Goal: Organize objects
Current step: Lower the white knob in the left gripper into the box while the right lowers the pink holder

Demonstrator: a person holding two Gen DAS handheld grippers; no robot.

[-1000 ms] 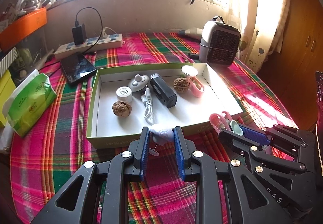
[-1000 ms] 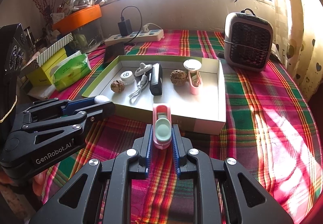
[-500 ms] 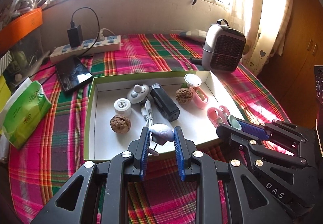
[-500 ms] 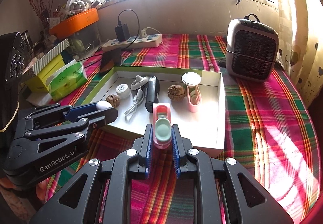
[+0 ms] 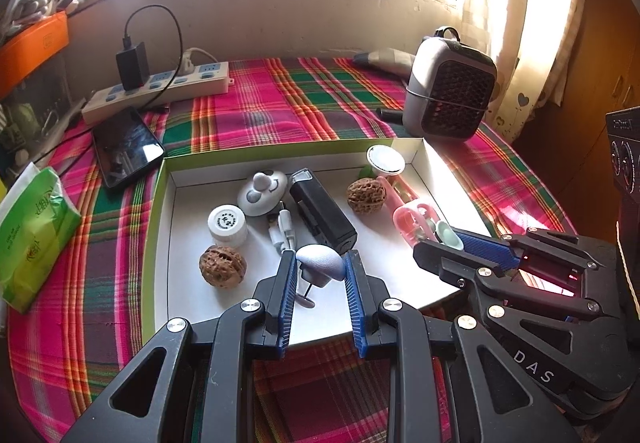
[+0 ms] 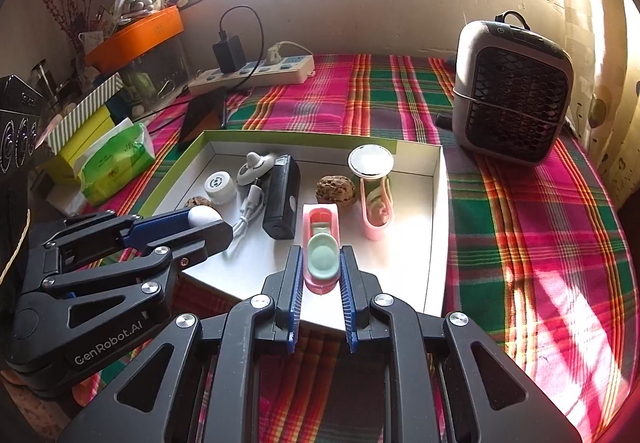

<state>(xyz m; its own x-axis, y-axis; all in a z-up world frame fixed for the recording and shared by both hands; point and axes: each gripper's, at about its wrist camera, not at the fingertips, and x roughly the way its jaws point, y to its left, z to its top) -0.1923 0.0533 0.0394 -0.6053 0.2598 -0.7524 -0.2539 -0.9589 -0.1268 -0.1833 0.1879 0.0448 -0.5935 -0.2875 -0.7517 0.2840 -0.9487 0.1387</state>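
Note:
A shallow white box with a green rim (image 5: 154, 203) (image 6: 438, 203) lies on the plaid cloth. In it are two walnuts (image 5: 223, 266) (image 5: 366, 197), a white round jar (image 5: 226, 222), a black rectangular device (image 5: 322, 215), a white cable (image 5: 282, 231), a white rounded gadget (image 5: 262, 192) and a pink stand with a round mirror (image 6: 372, 179). My left gripper (image 5: 320, 269) is shut on a white-grey mushroom-shaped object (image 5: 322, 263) over the box's front part. My right gripper (image 6: 320, 263) is shut on a pink toy with a mint-green seat (image 6: 322, 251) over the box's front edge.
A grey mini fan heater (image 6: 512, 99) stands at the back right. A power strip with a black charger (image 5: 160, 83), a phone (image 5: 126, 145) and a green tissue pack (image 5: 32, 231) lie to the left. An orange tray (image 6: 136, 35) sits on a cluttered shelf.
Both grippers have moved forward with their objects, from in front of the box to over its front part. Both stay shut.

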